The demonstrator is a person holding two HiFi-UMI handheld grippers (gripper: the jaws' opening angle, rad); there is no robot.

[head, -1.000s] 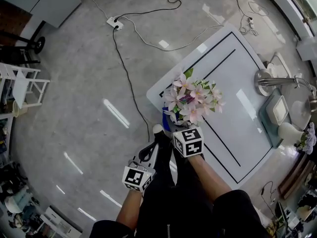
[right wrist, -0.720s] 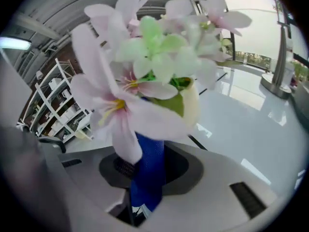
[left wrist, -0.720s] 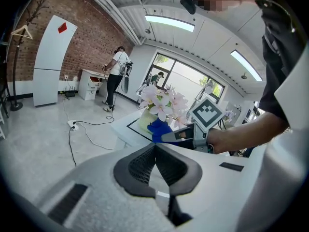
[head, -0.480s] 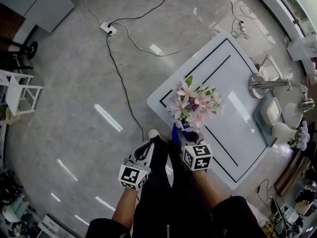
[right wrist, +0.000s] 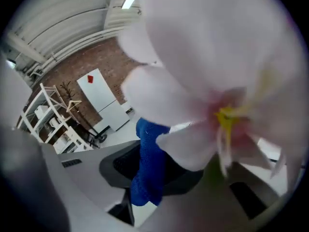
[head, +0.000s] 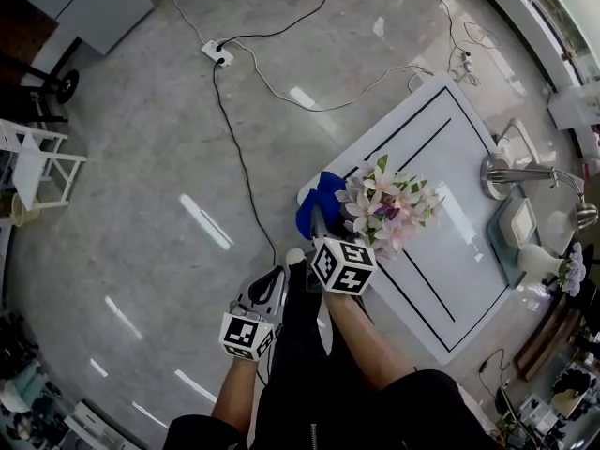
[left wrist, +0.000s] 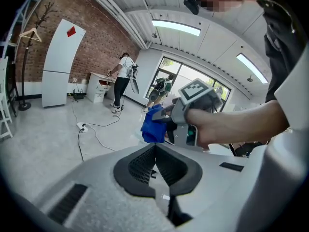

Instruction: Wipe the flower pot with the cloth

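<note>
Cloth (head: 312, 209) clamped in right claw (head: 320, 230) at white table (head: 441, 148); left claw (left wrist: 155, 162) closed, grey floor (head: 141, 157).

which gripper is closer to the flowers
Right. The right gripper, shut on the cloth, sits right beside the flowers at the table's edge, so close that a petal fills its view. The left gripper hangs out over the floor, apart from them.
</note>
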